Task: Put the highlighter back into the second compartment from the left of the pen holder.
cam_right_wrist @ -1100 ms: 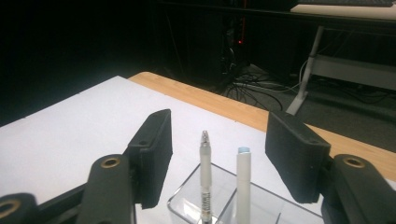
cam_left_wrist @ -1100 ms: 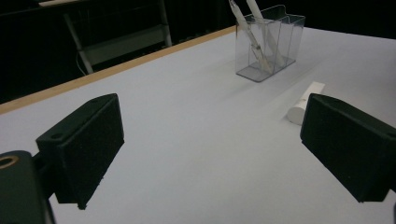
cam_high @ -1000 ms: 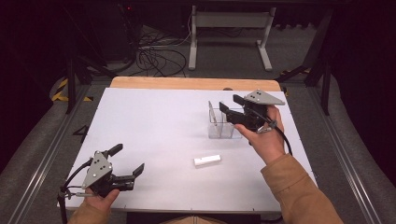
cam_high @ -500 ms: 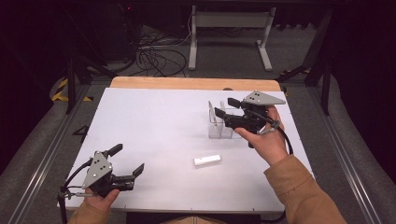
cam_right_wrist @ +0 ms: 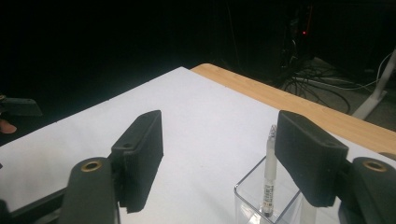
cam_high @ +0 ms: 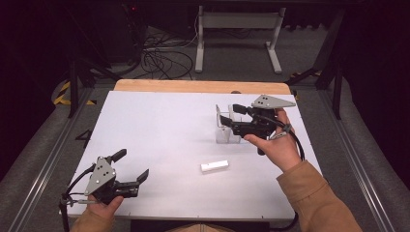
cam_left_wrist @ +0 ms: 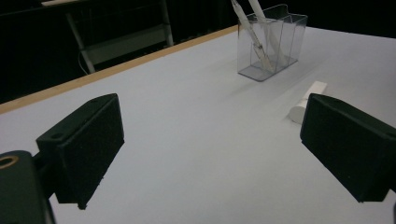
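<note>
A clear plastic pen holder (cam_high: 226, 130) stands right of the table's middle, with pens (cam_left_wrist: 250, 32) leaning in it. My right gripper (cam_high: 227, 112) hovers just over the holder's top. Its jaws have just been opening and stand open. A white pen (cam_right_wrist: 270, 172) rises from the holder (cam_right_wrist: 266, 205) close beside the right jaw, and no pad presses on it. A short white cylinder (cam_high: 214, 166) lies flat in front of the holder. Near the front left corner my left gripper (cam_high: 131, 165) is open and empty. In the left gripper view it faces the cylinder (cam_left_wrist: 308, 100) and the holder (cam_left_wrist: 271, 42).
The white table top (cam_high: 159, 130) ends in a wooden strip (cam_high: 193, 86) at the far edge. Beyond it lie floor cables (cam_high: 159, 60) and a metal stand (cam_high: 237, 29). Metal rails run along both sides of the table.
The right gripper's jaws have spread a little wider above the holder. The left gripper and the white cylinder have not moved.
</note>
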Available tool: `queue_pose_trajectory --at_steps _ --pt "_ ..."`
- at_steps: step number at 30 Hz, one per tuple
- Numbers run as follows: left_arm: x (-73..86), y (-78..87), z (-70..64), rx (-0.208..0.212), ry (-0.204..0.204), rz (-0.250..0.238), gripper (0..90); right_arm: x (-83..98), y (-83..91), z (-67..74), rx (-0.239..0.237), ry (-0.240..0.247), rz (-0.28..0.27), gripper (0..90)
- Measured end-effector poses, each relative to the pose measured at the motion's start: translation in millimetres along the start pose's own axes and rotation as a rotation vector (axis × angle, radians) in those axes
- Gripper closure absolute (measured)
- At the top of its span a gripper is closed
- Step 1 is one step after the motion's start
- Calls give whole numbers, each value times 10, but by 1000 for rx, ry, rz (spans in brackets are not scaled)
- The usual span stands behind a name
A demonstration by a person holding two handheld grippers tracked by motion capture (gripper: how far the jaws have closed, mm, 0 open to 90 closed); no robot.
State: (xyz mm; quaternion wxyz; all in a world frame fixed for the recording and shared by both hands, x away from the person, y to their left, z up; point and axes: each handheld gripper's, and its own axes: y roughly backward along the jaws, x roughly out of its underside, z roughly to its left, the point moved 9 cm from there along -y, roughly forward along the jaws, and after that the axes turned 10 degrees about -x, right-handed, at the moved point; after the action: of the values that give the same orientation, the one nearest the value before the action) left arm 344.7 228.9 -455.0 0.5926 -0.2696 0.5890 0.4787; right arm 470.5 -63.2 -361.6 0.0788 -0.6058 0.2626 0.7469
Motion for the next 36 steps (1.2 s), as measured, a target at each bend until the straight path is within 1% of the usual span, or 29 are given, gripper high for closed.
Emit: queue_pose_trajectory --at_steps 2,5,7,9,15,21,26,30,36 --pt "2 2 -3 -1 2 0 68 -5 -4 -1 -11 10 8 346" --pt "11 11 4 -4 3 3 68 7 -21 6 -33 47 40 348" --pt "15 24 10 -7 6 5 68 33 -49 3 -43 80 73 345" --pt "14 32 11 -8 8 2 68 56 -76 0 -46 90 92 342" --pt "19 38 18 -11 10 3 68 136 -158 42 -92 124 146 334" --pt "17 36 20 -11 10 2 68 244 -212 89 -129 176 226 334" --pt "15 33 18 -12 8 1 68 313 -244 132 -161 192 272 331" --pt "17 34 22 -12 8 2 68 367 -259 154 -187 223 314 337" --pt "17 32 20 -11 7 2 68 473 -276 184 -232 266 391 334"
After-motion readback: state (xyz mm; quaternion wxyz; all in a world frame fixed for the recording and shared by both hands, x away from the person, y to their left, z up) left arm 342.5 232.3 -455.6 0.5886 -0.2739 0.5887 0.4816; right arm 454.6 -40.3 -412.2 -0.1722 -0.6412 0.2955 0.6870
